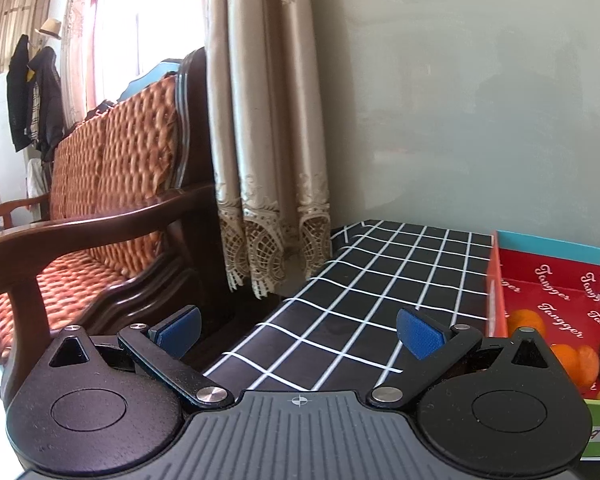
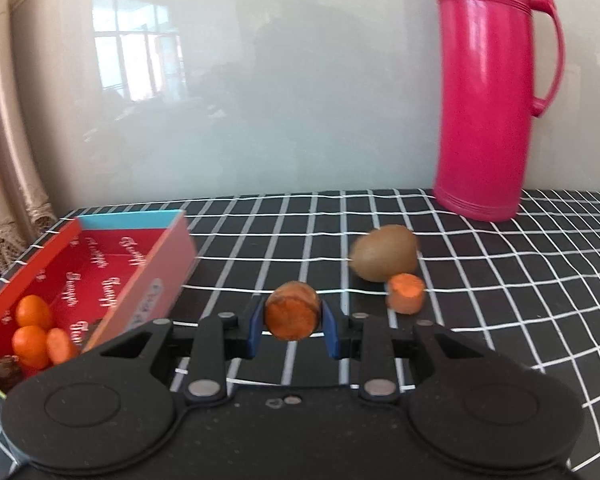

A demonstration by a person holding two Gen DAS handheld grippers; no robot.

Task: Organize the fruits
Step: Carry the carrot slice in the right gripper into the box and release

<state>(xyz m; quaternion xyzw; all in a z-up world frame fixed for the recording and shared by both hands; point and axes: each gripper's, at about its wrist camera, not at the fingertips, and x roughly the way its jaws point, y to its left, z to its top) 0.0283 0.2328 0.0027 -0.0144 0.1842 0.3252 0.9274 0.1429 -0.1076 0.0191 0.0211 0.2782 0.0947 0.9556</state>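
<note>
Right hand-held gripper (image 2: 293, 326) pinches one orange carrot chunk (image 2: 293, 312); left hand-held gripper (image 1: 298, 330) spread, empty. One brown kiwi (image 2: 384, 258), one carrot piece (image 2: 406, 293) on checked surface (image 2: 500, 280); red cardboard box (image 2: 100, 276).

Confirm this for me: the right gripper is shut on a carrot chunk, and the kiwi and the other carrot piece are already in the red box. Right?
Not quite. The right gripper is shut on a carrot chunk, but the kiwi and the other carrot piece lie on the checked tablecloth, outside the red box. The right wrist view shows it.
</note>
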